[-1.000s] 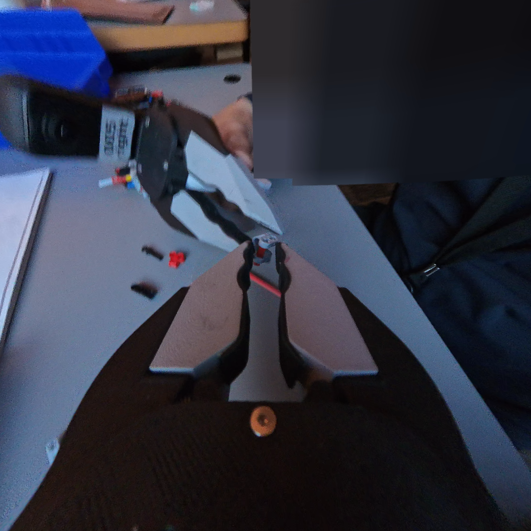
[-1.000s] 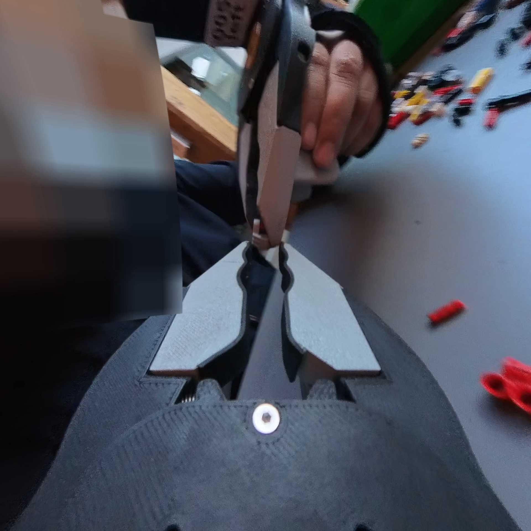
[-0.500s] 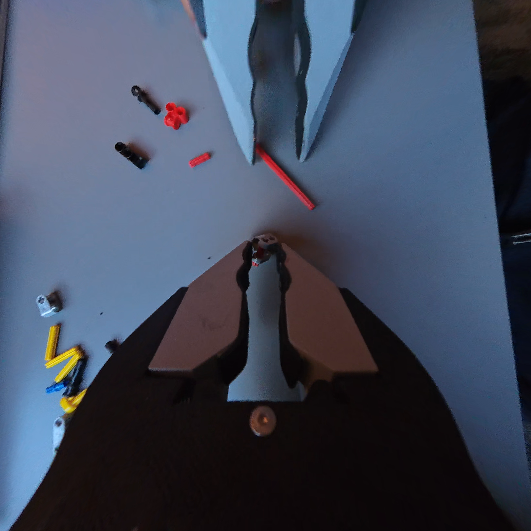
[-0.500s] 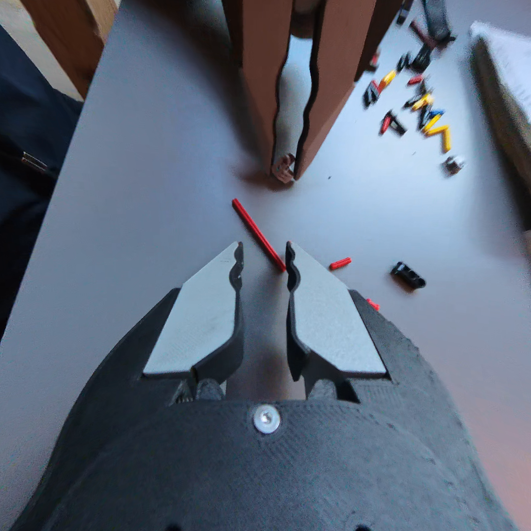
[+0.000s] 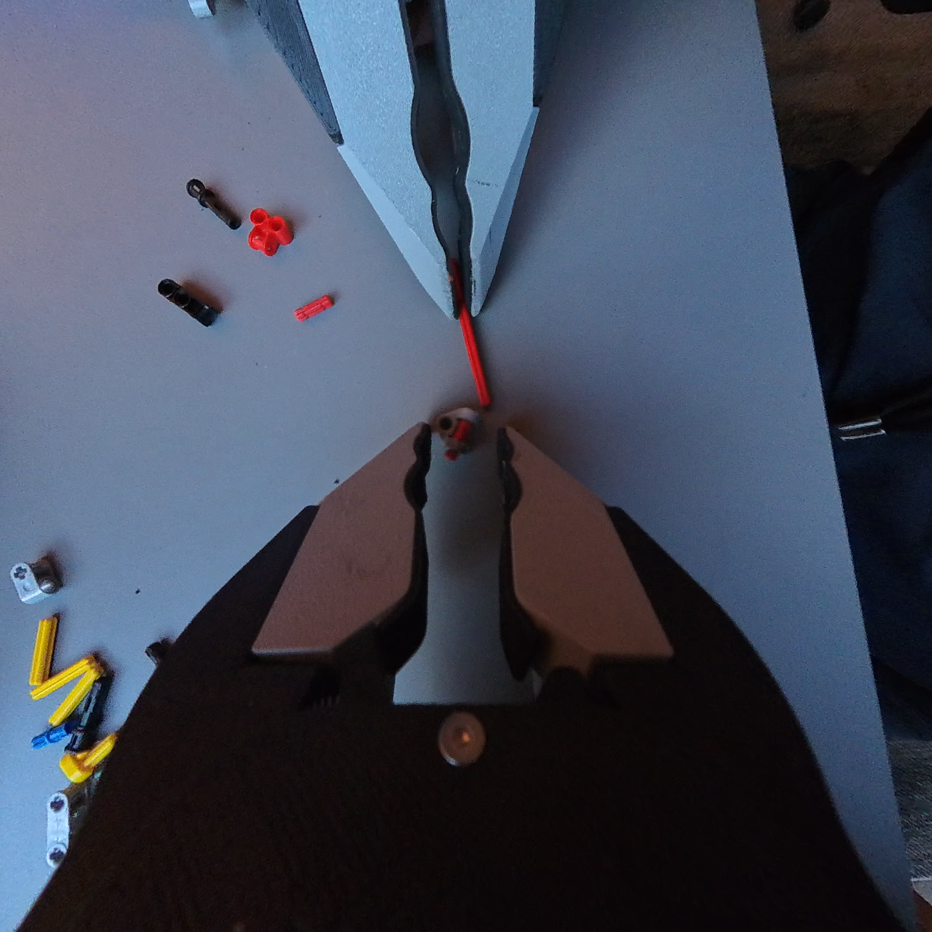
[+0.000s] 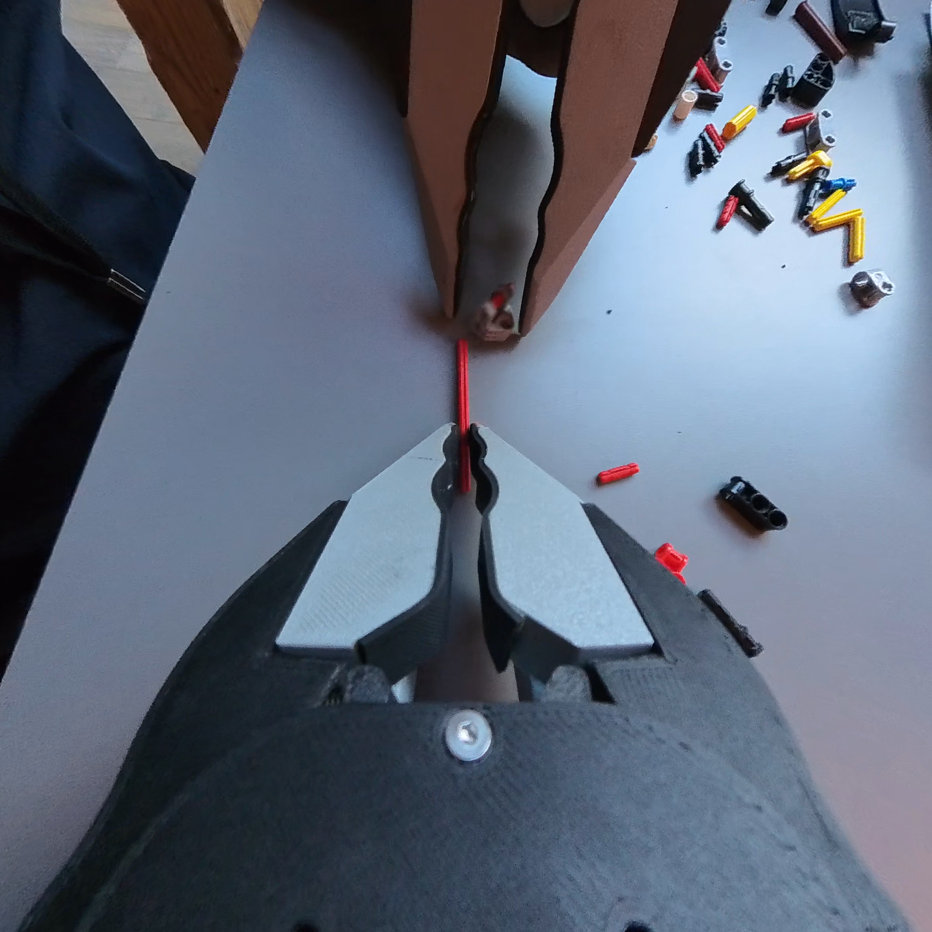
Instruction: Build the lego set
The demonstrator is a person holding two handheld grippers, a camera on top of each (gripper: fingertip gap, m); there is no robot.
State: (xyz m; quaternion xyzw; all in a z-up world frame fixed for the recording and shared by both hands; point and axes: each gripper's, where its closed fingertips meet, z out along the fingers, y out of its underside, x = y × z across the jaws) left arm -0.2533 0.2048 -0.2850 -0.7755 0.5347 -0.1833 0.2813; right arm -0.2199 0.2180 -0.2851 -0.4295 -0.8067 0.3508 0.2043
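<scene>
In the left wrist view my left gripper (image 5: 464, 439) is open low over the grey table (image 5: 630, 353). A small grey and red connector piece (image 5: 456, 433) lies on the table between its fingertips, and there is a gap between it and the pads. Opposite it, my right gripper (image 5: 465, 312) is shut on one end of a thin red axle (image 5: 474, 363), which points toward the small piece. The right wrist view shows the same: the right gripper (image 6: 463, 429) clamps the red axle (image 6: 462, 383), and the left gripper (image 6: 486, 320) stands open around the small piece (image 6: 497, 315).
A short red pin (image 5: 313, 307), a red lobed piece (image 5: 270, 231) and two black connectors (image 5: 186, 301) lie to the left. Yellow, blue and grey parts (image 5: 65, 676) lie at the lower left. The table edge (image 5: 807, 454) and a person's dark clothing are at the right. Spacing between my two grippers at the tips: around 5 centimeters. About 6 centimeters separates my right fingertips from the short red pin (image 5: 313, 307). Seen from the right wrist view (image 6: 618, 469) as well.
The left gripper opened and let the small grey and red piece down onto the table. The right gripper closed on the red axle, which turned in line with its fingers.
</scene>
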